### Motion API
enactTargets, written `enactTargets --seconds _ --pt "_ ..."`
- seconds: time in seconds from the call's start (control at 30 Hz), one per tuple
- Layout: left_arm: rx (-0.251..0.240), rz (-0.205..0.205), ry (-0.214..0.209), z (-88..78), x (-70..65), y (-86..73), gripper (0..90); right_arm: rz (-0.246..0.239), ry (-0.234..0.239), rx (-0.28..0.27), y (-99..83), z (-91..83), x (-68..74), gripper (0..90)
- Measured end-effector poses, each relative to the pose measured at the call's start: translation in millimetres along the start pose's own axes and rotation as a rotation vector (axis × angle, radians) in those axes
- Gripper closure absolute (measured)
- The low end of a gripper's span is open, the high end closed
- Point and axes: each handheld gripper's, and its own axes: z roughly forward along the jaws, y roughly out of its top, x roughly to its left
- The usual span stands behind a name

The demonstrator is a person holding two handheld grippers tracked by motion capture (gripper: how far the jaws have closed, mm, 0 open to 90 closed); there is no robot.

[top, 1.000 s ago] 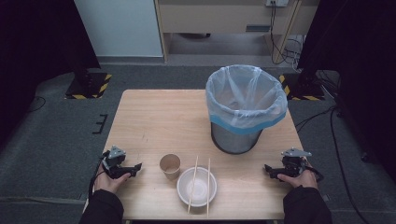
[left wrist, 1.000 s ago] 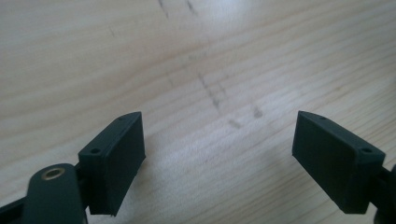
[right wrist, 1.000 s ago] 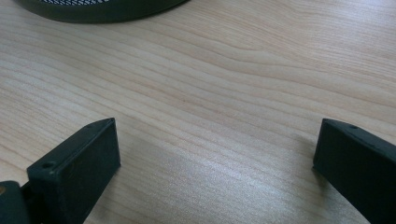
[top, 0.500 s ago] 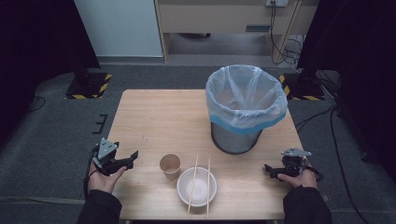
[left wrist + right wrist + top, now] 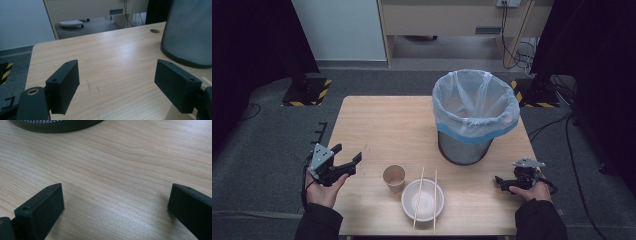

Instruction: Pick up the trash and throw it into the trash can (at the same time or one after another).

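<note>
two claws stand over the tabletop (image 5: pixel 387 125), neither holding anything. the left claw (image 5: pixel 348 159) is raised off the near left corner with its jaws wide apart and nothing between them, though they have just been closing a little; the right claw (image 5: pixel 500 181) rests low by the near right edge, jaws spread wide over bare wood in the right gripper view.

nearest the left claw is a brown paper cup (image 5: pixel 394 177), upright, just left of a white bowl (image 5: pixel 422 200) with a pair of chopsticks (image 5: pixel 426 197) laid across its rim. behind them, a mesh bin (image 5: pixel 464 150) lined with a pale plastic bag (image 5: pixel 475 106) stands on the far right of the tabletop.

the cup looks light and thin-walled, so it would likely crush or tip under a hard squeeze; a gentle pinch across the wall near the rim, where the rolled edge stiffens it, seems the safest hold. the chopsticks look stiff, thin and apt to roll; the bowl looks light and probably disposable.

no brand, label or writing can be read on any of these things.
</note>
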Motion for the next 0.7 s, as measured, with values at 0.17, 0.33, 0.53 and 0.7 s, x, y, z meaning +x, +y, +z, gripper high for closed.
enactTargets --seconds 0.17,0.33,0.53,0.7 --pt "-0.024 0.006 -0.031 1.0 -12.9 7.7 22.9 -0.002 -0.001 -0.001 0.0 0.2 -0.1 0.7" --pt "-0.007 0.028 -0.066 8.3 -26.1 7.6 25.0 -0.002 -0.001 -0.001 0.0 0.2 0.0 0.7" --pt "0.031 0.044 -0.090 18.6 -36.6 2.0 29.2 -0.003 0.000 -0.001 0.1 0.3 0.0 0.7" --pt "0.081 0.039 -0.116 29.2 -45.4 -6.6 35.2 -0.003 0.001 -0.001 0.2 0.4 0.1 0.7"
